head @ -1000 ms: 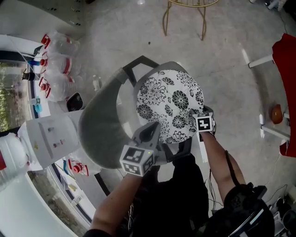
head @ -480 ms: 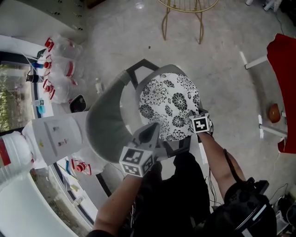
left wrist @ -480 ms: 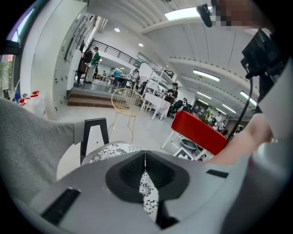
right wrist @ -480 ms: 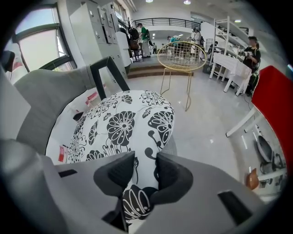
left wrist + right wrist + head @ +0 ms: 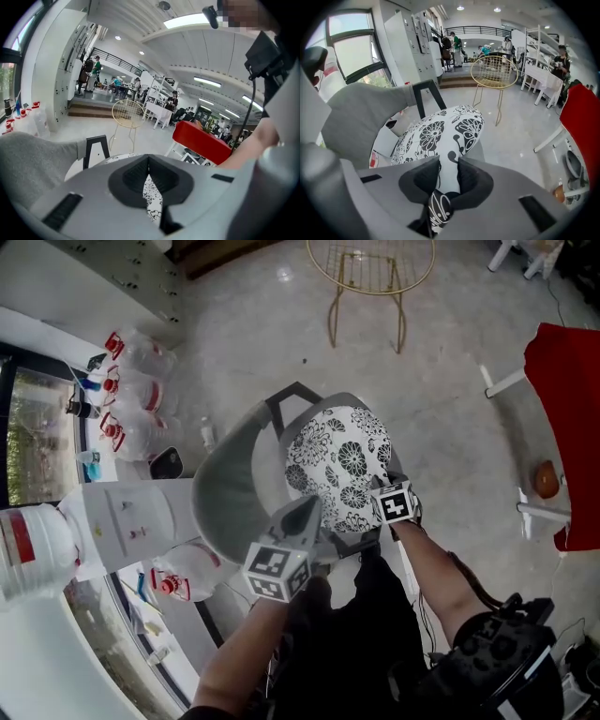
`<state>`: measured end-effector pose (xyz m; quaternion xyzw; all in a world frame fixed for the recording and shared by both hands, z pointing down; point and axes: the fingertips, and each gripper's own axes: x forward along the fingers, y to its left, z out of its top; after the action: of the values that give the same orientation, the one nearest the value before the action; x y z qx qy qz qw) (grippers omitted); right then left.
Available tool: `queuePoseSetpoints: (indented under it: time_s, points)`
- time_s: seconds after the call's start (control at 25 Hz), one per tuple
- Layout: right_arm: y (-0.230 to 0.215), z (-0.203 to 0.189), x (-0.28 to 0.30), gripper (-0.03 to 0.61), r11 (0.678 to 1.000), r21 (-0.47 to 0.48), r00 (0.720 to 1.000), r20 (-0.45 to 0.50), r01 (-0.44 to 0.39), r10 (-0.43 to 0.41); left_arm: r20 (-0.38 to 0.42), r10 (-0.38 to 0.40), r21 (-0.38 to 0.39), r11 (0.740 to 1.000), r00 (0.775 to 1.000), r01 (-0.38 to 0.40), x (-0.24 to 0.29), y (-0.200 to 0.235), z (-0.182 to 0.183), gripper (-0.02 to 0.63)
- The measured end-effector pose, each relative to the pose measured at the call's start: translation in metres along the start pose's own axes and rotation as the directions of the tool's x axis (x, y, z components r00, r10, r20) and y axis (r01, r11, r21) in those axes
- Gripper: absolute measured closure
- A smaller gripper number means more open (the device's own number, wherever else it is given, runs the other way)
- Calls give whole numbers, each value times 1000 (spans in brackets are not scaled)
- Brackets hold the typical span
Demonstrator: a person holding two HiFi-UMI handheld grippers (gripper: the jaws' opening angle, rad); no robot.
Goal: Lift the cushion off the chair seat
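Note:
A round white cushion (image 5: pixel 345 463) with black flowers lies on a grey chair (image 5: pixel 232 495) that has a curved back. Its near edge is raised off the seat. My left gripper (image 5: pixel 306 514) is at the cushion's near-left edge, and in the left gripper view the gripper (image 5: pixel 149 177) is shut on a fold of the patterned cover (image 5: pixel 153 206). My right gripper (image 5: pixel 382 489) is at the near-right edge. Its jaws have just been closing, and in the right gripper view the gripper (image 5: pixel 449 172) pinches the rim of the cushion (image 5: pixel 440 133).
A gold wire chair (image 5: pixel 371 276) stands on the floor beyond. Several water bottles (image 5: pixel 131 362) and a white water dispenser (image 5: pixel 122 517) are at the left. A red-covered table (image 5: pixel 567 399) is at the right, with an orange object (image 5: pixel 546 479) by its white leg.
Both grippers have risen with the cushion's near edge. The cushion now tilts up from the seat and looks narrower from above.

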<state>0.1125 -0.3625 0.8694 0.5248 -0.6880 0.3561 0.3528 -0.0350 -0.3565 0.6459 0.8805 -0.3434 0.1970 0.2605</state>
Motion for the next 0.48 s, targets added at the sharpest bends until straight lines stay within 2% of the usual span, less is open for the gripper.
queuePoseSetpoints:
  time_s: [0.2, 0.48]
  points:
    - [22, 26, -29, 518, 999, -12, 998, 53, -38, 38, 36, -9, 10, 1000, 999, 9, -20, -11, 19, 609]
    - [57, 66, -66, 523, 993, -102, 990, 122, -64, 76, 83, -8, 14, 1000, 997, 7, -53, -14, 39, 609]
